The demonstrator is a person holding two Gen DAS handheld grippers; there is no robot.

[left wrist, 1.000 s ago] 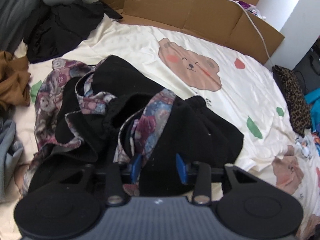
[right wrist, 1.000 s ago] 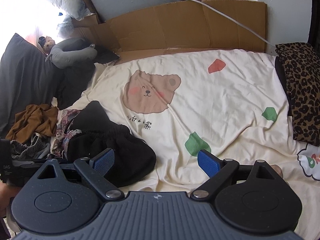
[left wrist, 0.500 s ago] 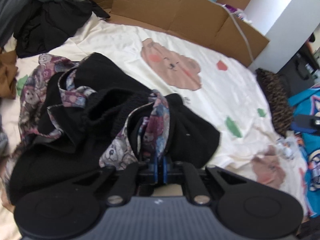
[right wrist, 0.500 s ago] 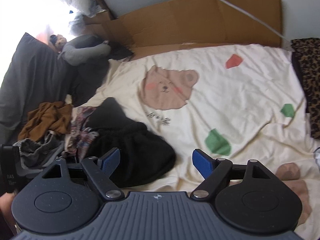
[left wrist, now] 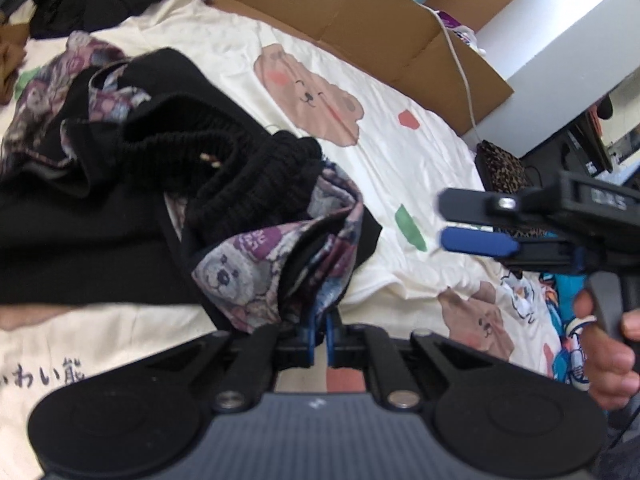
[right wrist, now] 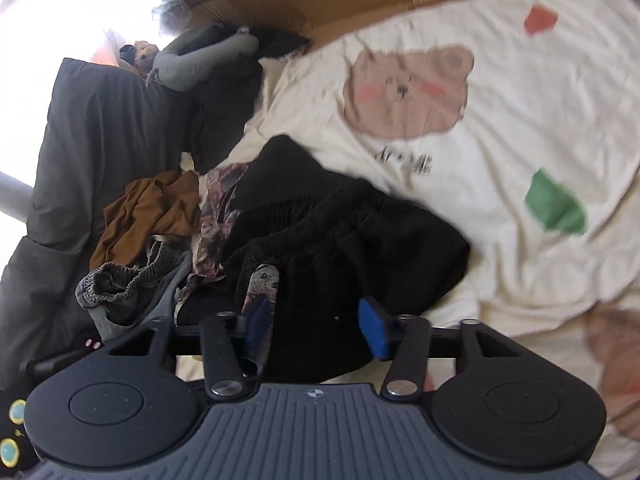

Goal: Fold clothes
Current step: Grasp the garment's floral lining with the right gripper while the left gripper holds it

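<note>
Since a second ago: left gripper [left wrist: 319,334] fingers clamped on black bear-lined garment [left wrist: 256,268]'s hem; right gripper [right wrist: 316,326] half open, empty. Soft, floppy, light; best pinched at edges.

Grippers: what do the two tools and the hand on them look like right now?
Both are matte black with two round discs, a ribbed grey body and silver pivot bolts. The left gripper and right gripper have blue finger pads. From the left wrist view, the right one carries white lettering, too blurred to read. The hand wears a pale ring.
</note>
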